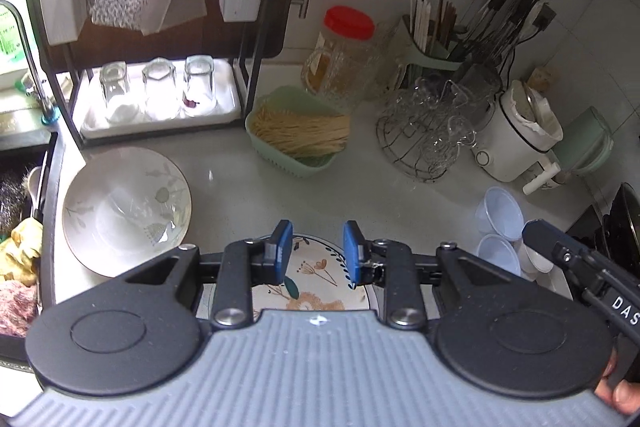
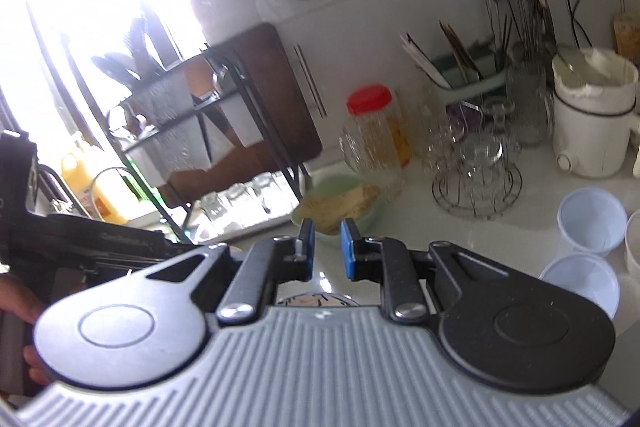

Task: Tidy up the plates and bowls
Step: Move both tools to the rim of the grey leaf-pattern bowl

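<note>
A white bowl with a leaf pattern (image 1: 126, 209) sits on the counter at the left. A flower-patterned plate (image 1: 316, 279) lies on the counter right under my left gripper (image 1: 317, 253), which is open and empty above it. My right gripper (image 2: 327, 249) is open and empty, hovering over the counter; a sliver of the patterned plate (image 2: 316, 301) shows below its fingers. The right gripper's body also shows in the left wrist view (image 1: 580, 267). Small white plastic bowls (image 1: 500, 213) (image 2: 592, 221) stand at the right.
A black rack (image 1: 160, 99) with upturned glasses stands at the back left. A green basket of noodles (image 1: 300, 131), a red-lidded jar (image 1: 344, 55), a wire glass holder (image 1: 428, 131), a white pot (image 1: 516, 135) and utensil holders crowd the back. The sink (image 1: 20, 187) is far left.
</note>
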`<state>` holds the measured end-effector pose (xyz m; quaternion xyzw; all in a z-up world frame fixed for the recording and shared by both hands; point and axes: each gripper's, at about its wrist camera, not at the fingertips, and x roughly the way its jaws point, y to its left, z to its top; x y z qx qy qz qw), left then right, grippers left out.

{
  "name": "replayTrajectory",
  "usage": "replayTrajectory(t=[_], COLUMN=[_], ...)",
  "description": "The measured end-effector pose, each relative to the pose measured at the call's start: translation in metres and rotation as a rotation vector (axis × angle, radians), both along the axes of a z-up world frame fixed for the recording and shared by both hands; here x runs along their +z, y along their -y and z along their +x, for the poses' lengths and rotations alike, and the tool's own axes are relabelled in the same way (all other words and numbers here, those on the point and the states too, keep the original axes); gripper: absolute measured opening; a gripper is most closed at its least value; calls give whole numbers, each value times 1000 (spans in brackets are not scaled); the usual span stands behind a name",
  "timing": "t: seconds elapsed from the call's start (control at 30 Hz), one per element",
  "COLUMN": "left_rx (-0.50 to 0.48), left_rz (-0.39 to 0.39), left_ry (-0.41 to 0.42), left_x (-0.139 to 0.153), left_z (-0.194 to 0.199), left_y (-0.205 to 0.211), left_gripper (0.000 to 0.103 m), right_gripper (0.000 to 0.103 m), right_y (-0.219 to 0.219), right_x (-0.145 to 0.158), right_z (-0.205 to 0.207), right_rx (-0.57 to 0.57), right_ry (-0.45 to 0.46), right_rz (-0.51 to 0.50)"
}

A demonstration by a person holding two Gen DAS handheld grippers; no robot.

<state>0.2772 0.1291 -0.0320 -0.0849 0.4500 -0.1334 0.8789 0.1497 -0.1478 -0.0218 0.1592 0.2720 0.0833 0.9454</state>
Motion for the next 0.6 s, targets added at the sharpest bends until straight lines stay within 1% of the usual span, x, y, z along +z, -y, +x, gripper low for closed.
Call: replayTrajectory(t=[0.1, 0.3, 0.37, 0.5, 0.6], left_rx=[-8, -26, -36, -27, -19], left_rz=[12, 2, 5, -24, -25], left_ry=[25, 56, 61, 23, 11], left_x=[10, 25, 24, 15, 9], left_z=[-14, -39, -45, -49, -52], left_y=[2, 2, 1, -9, -17], left_gripper=[31, 31, 31, 31, 31], right_gripper=[18, 19, 18, 18, 18], right_y=[0, -6, -11, -22, -31], right_x=[5, 8, 7, -2, -3], right_z=[-6, -14, -18, -23, -26], right_rx=[11, 15, 17, 29, 38], right_ry=[14, 1, -3, -24, -32], right_rz=[-18, -39, -51, -58, -70])
